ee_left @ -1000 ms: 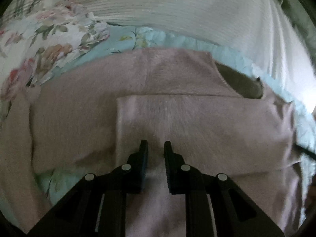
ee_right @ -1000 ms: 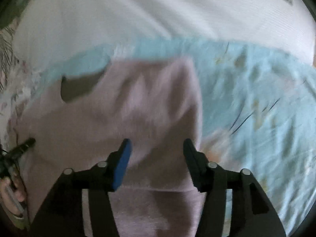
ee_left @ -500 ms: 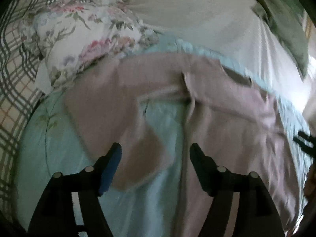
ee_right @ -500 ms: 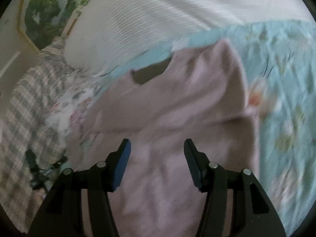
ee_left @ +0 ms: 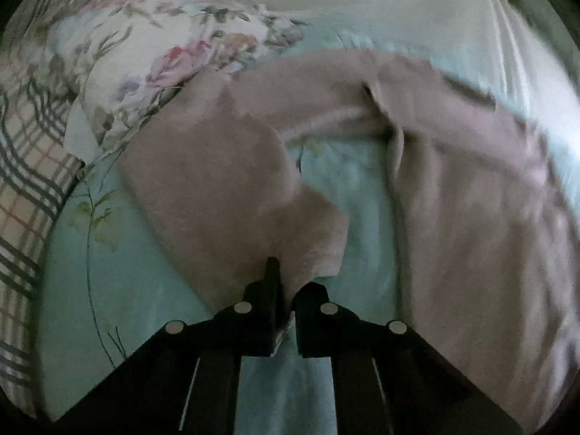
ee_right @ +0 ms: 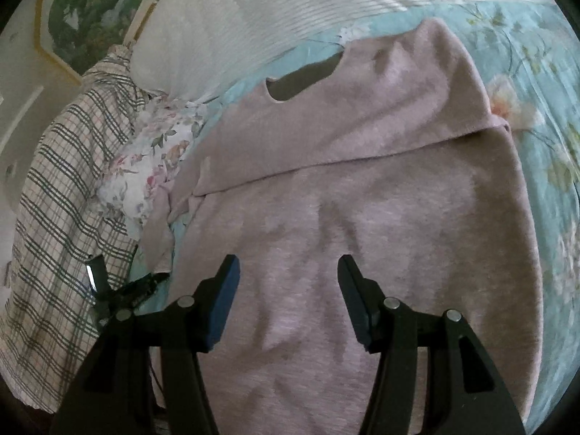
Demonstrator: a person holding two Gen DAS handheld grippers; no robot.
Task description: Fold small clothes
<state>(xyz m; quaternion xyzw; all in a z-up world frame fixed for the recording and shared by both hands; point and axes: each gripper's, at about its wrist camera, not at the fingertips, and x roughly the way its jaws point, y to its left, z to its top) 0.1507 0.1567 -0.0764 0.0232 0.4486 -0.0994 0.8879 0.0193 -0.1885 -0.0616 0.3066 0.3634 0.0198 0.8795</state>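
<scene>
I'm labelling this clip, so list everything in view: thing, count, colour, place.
sweater: one, dusty pink, spread on the bed, one sleeve folded across its chest
sleeve cuff: one, pink, pinched in the left tongs
bedspread: one, pale blue floral, under the sweater
floral pillow: one, white with pink flowers, beside the sweater
plaid cloth: one, cream with dark stripes, at the bed's edge
white ribbed cover: one, beyond the sweater
left tongs: black, shut on the cuff
right tongs: black, open above the sweater

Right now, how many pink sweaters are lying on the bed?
1. The pink sweater is spread on the blue flowery sheet, one sleeve stretched toward the flowery pillow with its end pinched in the left gripper. More clothes could lie out of view.
</scene>
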